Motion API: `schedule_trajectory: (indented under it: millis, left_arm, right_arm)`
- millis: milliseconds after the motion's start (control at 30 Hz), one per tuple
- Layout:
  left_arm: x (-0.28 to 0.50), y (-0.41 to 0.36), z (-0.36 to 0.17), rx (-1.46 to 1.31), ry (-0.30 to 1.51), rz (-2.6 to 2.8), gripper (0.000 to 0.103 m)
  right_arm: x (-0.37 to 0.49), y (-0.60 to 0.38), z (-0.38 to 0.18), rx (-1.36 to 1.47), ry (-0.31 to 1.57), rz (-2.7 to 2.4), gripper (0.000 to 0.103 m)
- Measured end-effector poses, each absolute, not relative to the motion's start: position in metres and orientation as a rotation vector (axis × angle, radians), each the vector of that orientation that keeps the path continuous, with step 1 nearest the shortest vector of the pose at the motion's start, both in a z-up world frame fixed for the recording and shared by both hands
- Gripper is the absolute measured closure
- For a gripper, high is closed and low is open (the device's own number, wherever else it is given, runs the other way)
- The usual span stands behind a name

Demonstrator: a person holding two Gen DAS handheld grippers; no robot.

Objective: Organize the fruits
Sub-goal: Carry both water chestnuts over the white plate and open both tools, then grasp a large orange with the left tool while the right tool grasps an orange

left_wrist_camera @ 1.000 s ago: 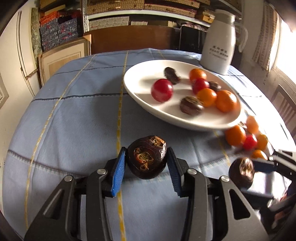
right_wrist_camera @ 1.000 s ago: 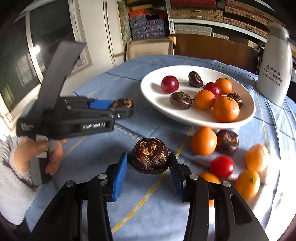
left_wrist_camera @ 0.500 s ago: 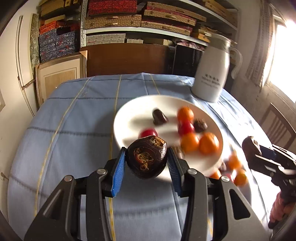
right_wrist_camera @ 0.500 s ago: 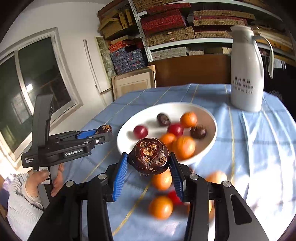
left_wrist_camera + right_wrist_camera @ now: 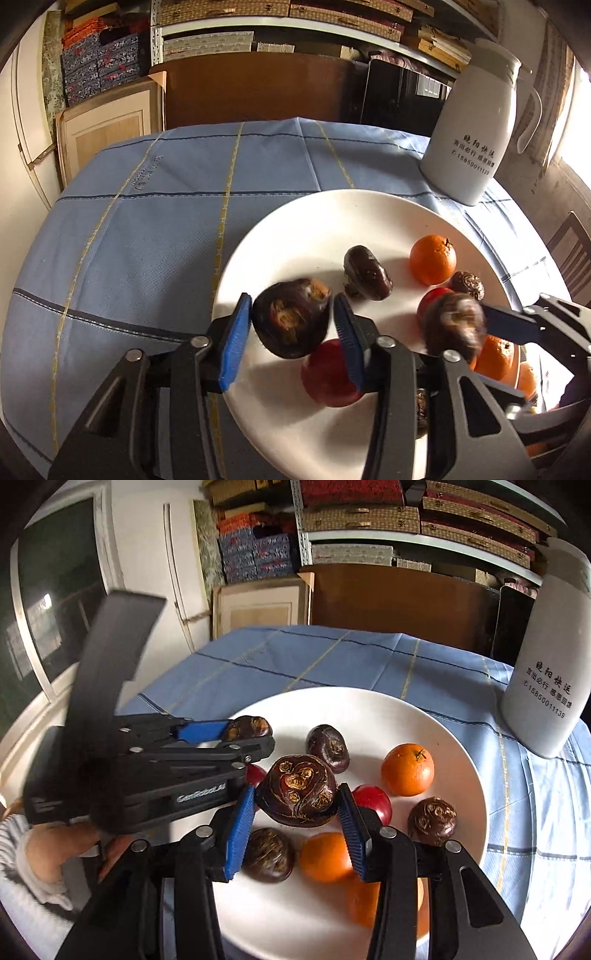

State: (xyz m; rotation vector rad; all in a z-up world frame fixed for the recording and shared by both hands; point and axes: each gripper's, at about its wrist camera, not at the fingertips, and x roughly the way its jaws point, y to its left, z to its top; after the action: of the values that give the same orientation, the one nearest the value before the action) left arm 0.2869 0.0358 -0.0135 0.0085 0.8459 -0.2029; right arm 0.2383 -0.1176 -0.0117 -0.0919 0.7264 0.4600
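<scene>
a blue-clothed bench [image 5: 147, 236] is seen carrying a white plate [image 5: 317, 236] and a jug [image 5: 476, 129]. above the plate, a chestnut [image 5: 291, 319] is pinched by the left gripper [image 5: 291, 332], and another chestnut [image 5: 297, 790] is pinched by the right gripper [image 5: 295, 819]. oranges [image 5: 407, 769] and red fruits [image 5: 373, 803] are seen lying on the plate.

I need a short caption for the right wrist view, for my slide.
Right gripper holding a dark water chestnut above the white plate of fruit, the left gripper alongside with another.
</scene>
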Motion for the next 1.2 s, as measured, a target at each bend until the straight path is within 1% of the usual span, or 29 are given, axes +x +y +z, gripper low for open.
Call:
schedule_trajectory:
  millis: [33,67,100,167,200,233,267,300,333,400,467,500,533,667,800,1033,1200]
  left_arm:
    - [0.286,0.036,-0.013,0.009,0.841,-0.198,0.05]
    - [0.283,0.037,-0.012,0.009,0.835,-0.194,0.044]
    - [0.281,0.038,-0.01,0.008,0.827,-0.189,0.041]
    - [0.272,0.041,-0.005,0.005,0.807,-0.181,0.04]
    - [0.266,0.042,-0.002,0.004,0.798,-0.181,0.037]
    - [0.258,0.044,0.001,0.004,0.783,-0.175,0.034]
    - [0.25,0.045,0.004,0.007,0.767,-0.163,0.026]
    - [0.238,0.046,0.006,0.012,0.744,-0.144,0.02]
    - [0.229,0.047,0.008,0.012,0.73,-0.136,0.016]
    - [0.208,0.048,0.008,0.004,0.707,-0.125,0.007]
    - [0.184,0.046,0.002,-0.01,0.703,-0.118,0.007]
    - [0.175,0.045,-0.001,-0.015,0.707,-0.118,0.006]
    - [0.163,0.042,-0.006,-0.019,0.714,-0.114,0.006]
    - [0.125,0.024,-0.016,0.01,0.733,-0.135,0.005]
    - [0.098,0.007,-0.025,0.061,0.75,-0.162,0.005]
    - [0.072,-0.02,-0.029,0.074,0.766,-0.241,0.005]
    - [0.064,-0.047,-0.027,0.158,0.743,-0.292,0.005]
  right_arm:
    - [0.238,-0.119,-0.013,-0.089,0.73,0.465,0.057]
    - [0.235,-0.118,-0.013,-0.088,0.729,0.469,0.057]
    - [0.231,-0.121,-0.011,-0.084,0.72,0.472,0.057]
    - [0.222,-0.13,0.001,-0.059,0.681,0.477,0.057]
    - [0.216,-0.136,0.008,-0.052,0.683,0.481,0.056]
    - [0.208,-0.145,0.017,-0.017,0.655,0.485,0.051]
    - [0.201,-0.152,0.022,0.01,0.635,0.485,0.047]
    - [0.192,-0.16,0.028,0.036,0.615,0.481,0.04]
    - [0.184,-0.168,0.032,0.059,0.595,0.476,0.037]
    - [0.166,-0.189,0.034,0.109,0.554,0.457,0.036]
    - [0.147,-0.212,0.029,0.161,0.524,0.411,0.032]
    - [0.14,-0.223,0.025,0.195,0.519,0.387,0.025]
    - [0.131,-0.239,0.017,0.245,0.526,0.353,0.021]
    - [0.116,-0.285,-0.005,0.404,0.596,0.272,0.02]
    - [0.1,-0.312,-0.021,0.504,0.613,0.242,0.018]
    - [0.09,-0.312,-0.033,0.469,0.645,0.253,0.018]
    - [0.089,-0.307,-0.034,0.461,0.655,0.271,0.019]
